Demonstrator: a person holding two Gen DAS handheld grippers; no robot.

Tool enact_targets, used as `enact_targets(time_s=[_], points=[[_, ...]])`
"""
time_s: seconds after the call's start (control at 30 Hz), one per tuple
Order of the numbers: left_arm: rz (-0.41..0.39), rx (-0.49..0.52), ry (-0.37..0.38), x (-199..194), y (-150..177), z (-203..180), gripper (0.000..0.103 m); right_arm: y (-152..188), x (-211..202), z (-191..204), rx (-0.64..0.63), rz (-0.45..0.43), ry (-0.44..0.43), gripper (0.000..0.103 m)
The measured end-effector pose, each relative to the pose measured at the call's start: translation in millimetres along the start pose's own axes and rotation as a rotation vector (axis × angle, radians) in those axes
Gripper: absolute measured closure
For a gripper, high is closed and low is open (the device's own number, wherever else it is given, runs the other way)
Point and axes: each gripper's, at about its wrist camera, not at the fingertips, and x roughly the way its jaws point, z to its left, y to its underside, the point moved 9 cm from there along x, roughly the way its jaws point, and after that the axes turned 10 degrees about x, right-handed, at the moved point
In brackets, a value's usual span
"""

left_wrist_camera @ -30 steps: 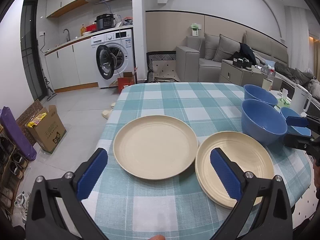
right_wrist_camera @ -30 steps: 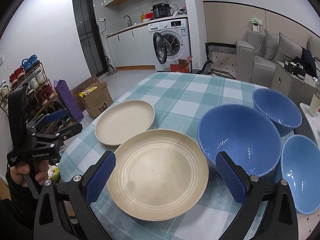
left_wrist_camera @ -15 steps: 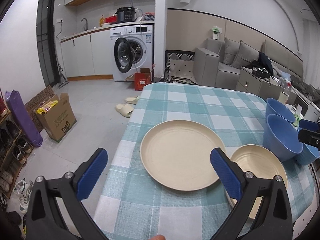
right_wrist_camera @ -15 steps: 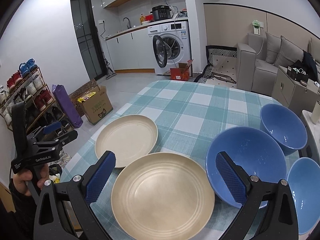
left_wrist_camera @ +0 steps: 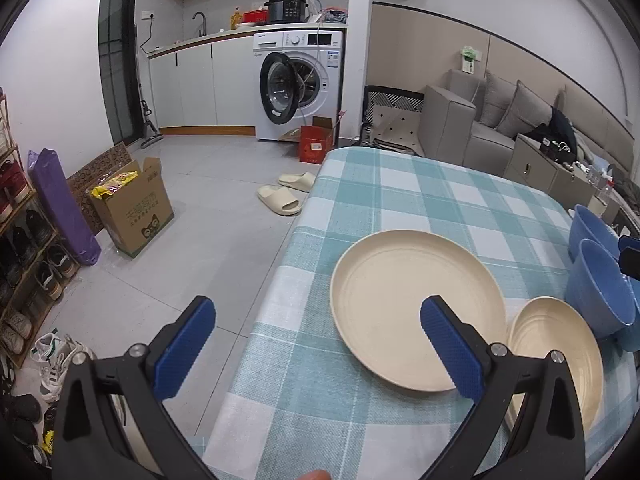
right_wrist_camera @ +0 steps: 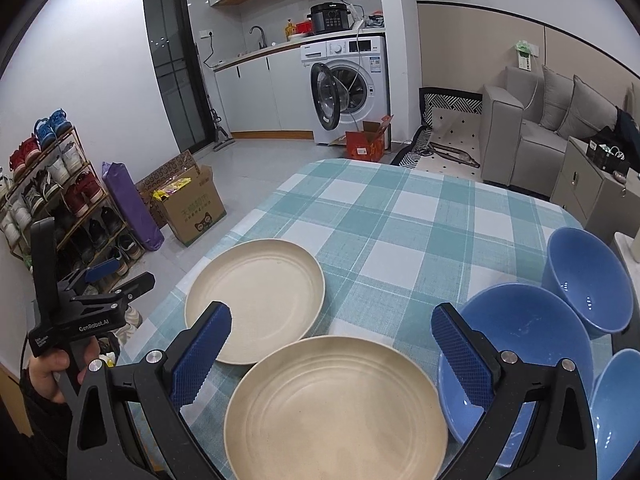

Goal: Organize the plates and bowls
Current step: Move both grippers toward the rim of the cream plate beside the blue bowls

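Observation:
Two cream plates lie side by side on the teal checked tablecloth (right_wrist_camera: 400, 216). The far plate (right_wrist_camera: 256, 296) (left_wrist_camera: 416, 308) lies near the table's left edge. The near plate (right_wrist_camera: 336, 412) (left_wrist_camera: 560, 356) sits just below my right gripper (right_wrist_camera: 332, 356), which is open and holds nothing. Three blue bowls stand to the right: a middle one (right_wrist_camera: 516, 344) (left_wrist_camera: 600, 292), a far one (right_wrist_camera: 588, 280) and a near one (right_wrist_camera: 620, 412). My left gripper (left_wrist_camera: 318, 344) (right_wrist_camera: 120, 276) is open and empty, hovering over the table's left edge, left of the far plate.
A hand (right_wrist_camera: 52, 368) holds the left gripper off the table's left side. On the floor are a cardboard box (left_wrist_camera: 136, 208), slippers (left_wrist_camera: 280, 200) and a shoe rack (right_wrist_camera: 60, 208). A washing machine (left_wrist_camera: 300, 84) and sofa (left_wrist_camera: 500, 128) stand beyond the table.
My left gripper has swung left, so both plates now sit to the right in its view. The right gripper has drawn back a little; the dishes have not moved.

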Motion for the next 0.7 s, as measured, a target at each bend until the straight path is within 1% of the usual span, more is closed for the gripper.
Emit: enact_targets(time_s=[0.07, 0.17, 0.3, 0.37, 0.53, 0.7], points=[[0.008, 0.0, 0.001, 4, 2, 2, 0.0, -2, 7, -2, 0.002, -0.005, 0.009, 0.001], [0.027, -0.002, -0.003, 13, 6, 2, 0.0, -1, 19, -5, 0.024, 0.023, 0.006, 0.001], [0.047, 0.005, -0.019, 24, 11, 3, 0.0, -2, 32, -5, 0.029, 0.039, 0.004, 0.001], [0.06, 0.005, -0.011, 29, 14, 3, 0.0, -2, 40, -5, 0.032, 0.043, 0.013, 0.001], [0.09, -0.014, 0.001, 41, 20, 2, 0.0, 0, 65, 0, 0.033, 0.088, 0.013, 0.001], [0.114, 0.004, 0.005, 52, 25, -2, 0.0, 5, 93, 6, 0.028, 0.134, 0.012, 0.001]])
